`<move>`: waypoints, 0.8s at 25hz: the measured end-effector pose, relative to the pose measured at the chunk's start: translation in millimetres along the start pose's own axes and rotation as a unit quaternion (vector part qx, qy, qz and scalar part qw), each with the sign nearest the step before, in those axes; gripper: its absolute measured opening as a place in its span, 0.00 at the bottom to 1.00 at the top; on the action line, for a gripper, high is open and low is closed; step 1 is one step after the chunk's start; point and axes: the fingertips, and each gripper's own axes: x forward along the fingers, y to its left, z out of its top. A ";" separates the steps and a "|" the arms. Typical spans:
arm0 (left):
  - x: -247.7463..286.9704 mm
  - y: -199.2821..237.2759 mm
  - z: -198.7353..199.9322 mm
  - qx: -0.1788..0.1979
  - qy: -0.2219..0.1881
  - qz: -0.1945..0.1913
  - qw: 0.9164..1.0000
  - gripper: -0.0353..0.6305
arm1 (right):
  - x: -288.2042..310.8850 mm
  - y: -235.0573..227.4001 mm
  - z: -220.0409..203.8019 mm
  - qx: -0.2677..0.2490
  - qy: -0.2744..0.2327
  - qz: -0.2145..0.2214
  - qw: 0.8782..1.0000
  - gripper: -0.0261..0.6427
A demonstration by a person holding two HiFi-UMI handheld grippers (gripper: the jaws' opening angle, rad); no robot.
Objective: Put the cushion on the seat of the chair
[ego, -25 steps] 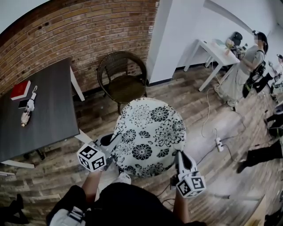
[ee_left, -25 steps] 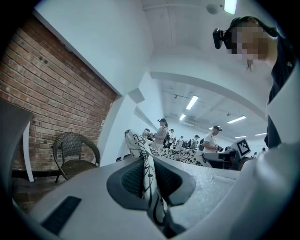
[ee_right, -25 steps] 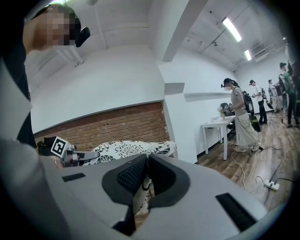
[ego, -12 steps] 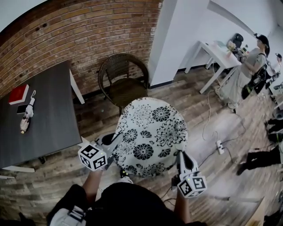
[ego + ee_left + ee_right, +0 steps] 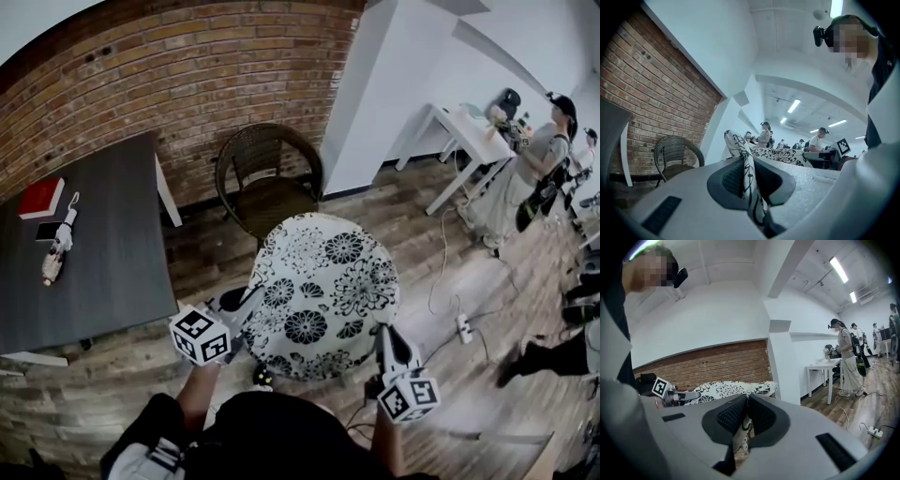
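From the head view, the round flowered cushion [image 5: 323, 295] is held in the air between the two grippers, flat side up. The left gripper [image 5: 246, 300] has its near-left rim and the right gripper [image 5: 383, 336] its near-right rim. The wicker chair [image 5: 269, 178] stands ahead of both sets of jaws, against the brick wall [image 5: 187, 75], and its seat [image 5: 272, 199] is bare, beyond the cushion's far edge. In the left gripper view the jaws are pressed together on a fold of the cushion's printed cloth, which runs on ahead of them. The chair shows off to their left, apart from the cushion. In the right gripper view the jaws likewise pinch the cushion's edge, with the rest of it spread to their left. The pick-up looks done and the cushion is in carry; what remains, by my reading, is to bring it over the seat, lower it flat and open both jaws
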 end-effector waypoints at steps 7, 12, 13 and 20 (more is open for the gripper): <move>1.6 5.0 -3.2 0.006 -0.005 0.001 1.000 0.08 | 5.3 1.2 -4.7 0.001 -0.004 0.006 1.000 0.06; 4.6 5.3 0.6 0.007 -0.004 0.007 1.000 0.08 | 13.7 -5.4 -5.7 0.007 0.002 0.009 1.000 0.06; 6.5 7.4 2.5 0.007 -0.004 0.012 1.000 0.08 | 18.8 -8.6 -4.4 0.009 0.003 0.012 1.000 0.06; 8.8 17.8 -0.4 0.013 -0.013 0.057 0.998 0.08 | 57.5 -21.2 -5.1 0.018 0.000 0.061 0.998 0.06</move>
